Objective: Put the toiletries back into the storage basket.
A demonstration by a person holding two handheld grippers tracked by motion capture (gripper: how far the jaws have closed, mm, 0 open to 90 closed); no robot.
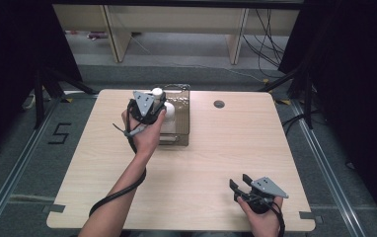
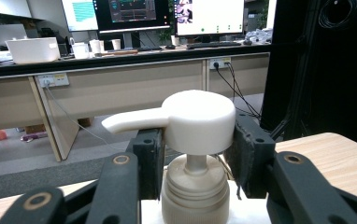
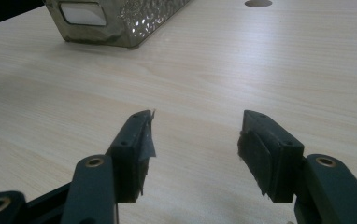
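Observation:
A white pump bottle (image 1: 169, 116) stands upright in a smoked, clear plastic bin (image 1: 182, 138) at the back middle of the table. My left gripper (image 1: 147, 106) reaches over the bin's left side. In the left gripper view its jaws (image 2: 197, 140) sit against both sides of the bottle's white pump head (image 2: 200, 119), above the beige collar (image 2: 195, 196), so it is shut on the bottle. The spout points to that view's left. My right gripper (image 1: 241, 186) rests low at the table's front right, open, with bare table between its fingertips (image 3: 195, 135).
The bin (image 3: 120, 18), with a white label on its end, lies far ahead and left of the right gripper. A round cable hole (image 1: 219, 104) sits at the table's back edge, right of the bin. Desks and cables stand beyond the table.

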